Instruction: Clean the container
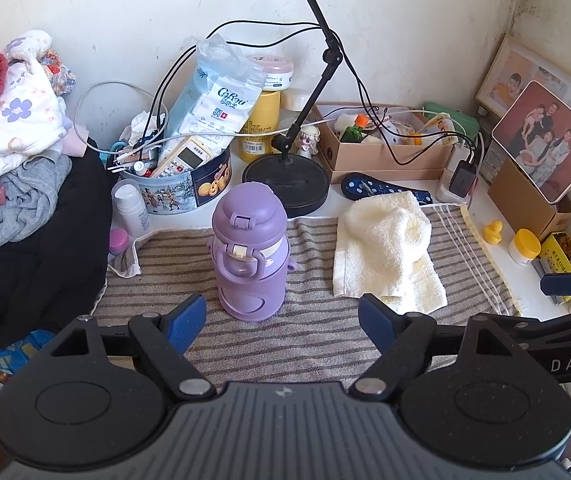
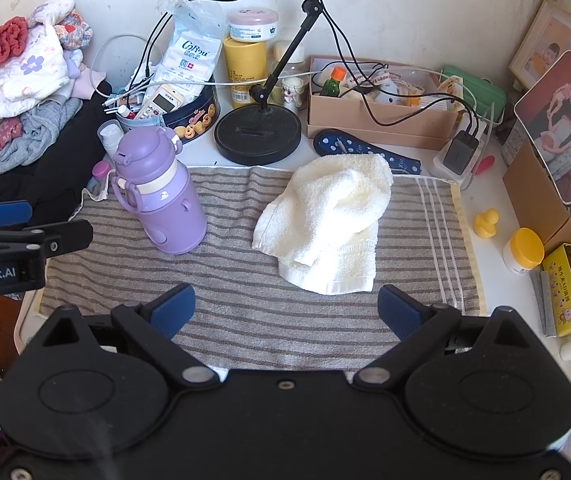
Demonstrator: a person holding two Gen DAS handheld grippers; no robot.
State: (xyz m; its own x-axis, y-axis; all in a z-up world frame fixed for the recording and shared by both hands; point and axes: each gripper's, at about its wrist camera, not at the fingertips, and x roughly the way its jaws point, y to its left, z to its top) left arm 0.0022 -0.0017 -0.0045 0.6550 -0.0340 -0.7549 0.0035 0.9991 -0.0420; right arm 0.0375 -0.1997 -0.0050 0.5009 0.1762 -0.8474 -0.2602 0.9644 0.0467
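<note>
A cluttered white tabletop [image 2: 497,184] sits in the corner of a pale, stained wall, with a grey-and-brown striped cloth mat [image 2: 245,280] spread over its near middle.

The left gripper [image 1: 281,322] hovers low over the near edge of the mat, its blue-padded jaws spread wide and holding nothing. Straight ahead of it, near the mat's far left part, stands the purple lidded plastic drinking bottle with a carry loop [image 1: 250,256], upright, its lid closed. The right gripper [image 2: 287,310] hangs over the near edge of the mat too, jaws likewise spread wide and empty. Ahead of it, on the mat's far right part, lies a crumpled cream terry towel [image 2: 329,224], well apart from the bottle.

Beyond the mat, toward the far edge of the tabletop, a black round lamp base with a jointed arm [image 2: 258,133] stands between a dark blue round biscuit tin stuffed with a remote and packets [image 2: 193,116] and an open brown cardboard box of small items [image 2: 381,116]. A yellow cylindrical canister [image 2: 244,68] stands behind the tin. Along the right edge sit a small yellow rubber duck [image 2: 486,222], a white jar with a yellow cap [image 2: 523,256] and a framed photograph [image 2: 561,120] leaning against the wall. A heap of folded clothes [image 2: 25,92] fills the far left corner.
</note>
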